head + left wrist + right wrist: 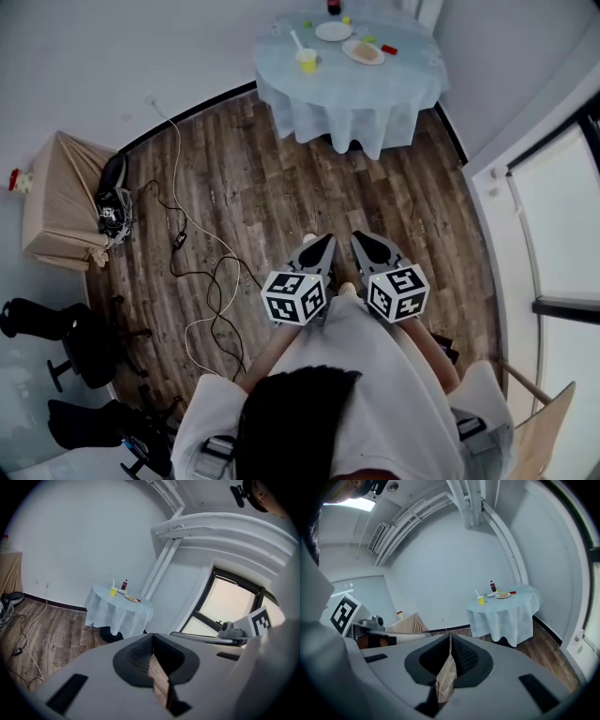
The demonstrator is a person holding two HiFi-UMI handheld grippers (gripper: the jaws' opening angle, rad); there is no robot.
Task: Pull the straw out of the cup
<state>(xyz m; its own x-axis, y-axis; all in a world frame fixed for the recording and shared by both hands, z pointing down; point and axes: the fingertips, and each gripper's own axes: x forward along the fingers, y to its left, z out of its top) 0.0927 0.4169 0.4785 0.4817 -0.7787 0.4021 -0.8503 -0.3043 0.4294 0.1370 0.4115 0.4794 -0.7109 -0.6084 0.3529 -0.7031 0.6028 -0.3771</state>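
Head view, with both gripper views for the jaws. A round bench (375,98) draped in a pale blue cloth is seen at the top centre of the frame, standing on a wood-plank floor (281,187). On the bench, towards its left edge, a yellow cup (307,60) is set upright, and a white straw (296,39) is seen leaning out of it towards the upper left. Two plates (334,31) are laid just to the right of the cup, and a dark bottle (334,6) is placed beyond them at the top edge of the frame. The left gripper (323,244) and the right gripper (361,242) are held side by side in the lower centre of the frame, above the floor and well apart from the bench, each pointed towards the top of the frame. In each gripper view the jaws are shown brought together at their tips, with nothing between them; only floor planks are visible through the narrow slit behind the tips. A marker cube (293,295) is carried at the rear of each gripper. A person's white garment (356,403) fills the bottom of the frame. Loose cables (202,272) are trailed across the floor at centre left, beside a beige draped object (61,202) at the left edge.
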